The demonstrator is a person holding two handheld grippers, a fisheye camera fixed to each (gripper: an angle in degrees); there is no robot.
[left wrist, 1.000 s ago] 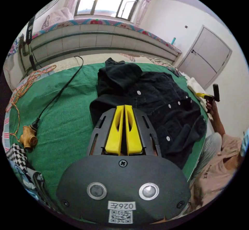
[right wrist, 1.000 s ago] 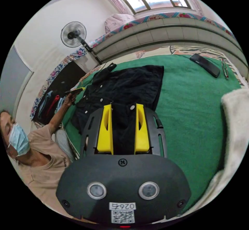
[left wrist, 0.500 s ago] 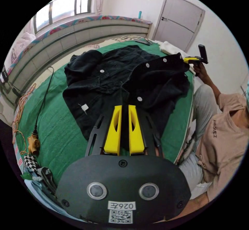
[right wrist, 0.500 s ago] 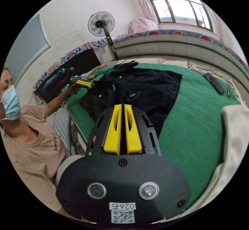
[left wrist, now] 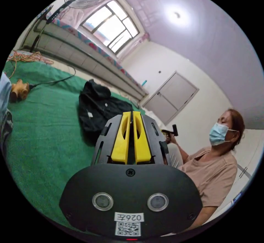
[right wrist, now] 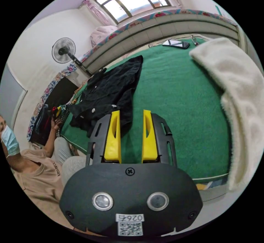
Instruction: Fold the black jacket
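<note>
The black jacket (right wrist: 110, 92) lies rumpled on the green bed cover (right wrist: 178, 97), near the edge closest to the seated person (left wrist: 217, 169). The left gripper (left wrist: 131, 116) is pressed closed and holds nothing. The right gripper (right wrist: 131, 116) is spread apart and empty, above the bed cover beside the jacket.

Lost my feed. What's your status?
Left tongs shut, empty. Right tongs open, empty. Black jacket crumpled on green cover. Nothing on it.
</note>
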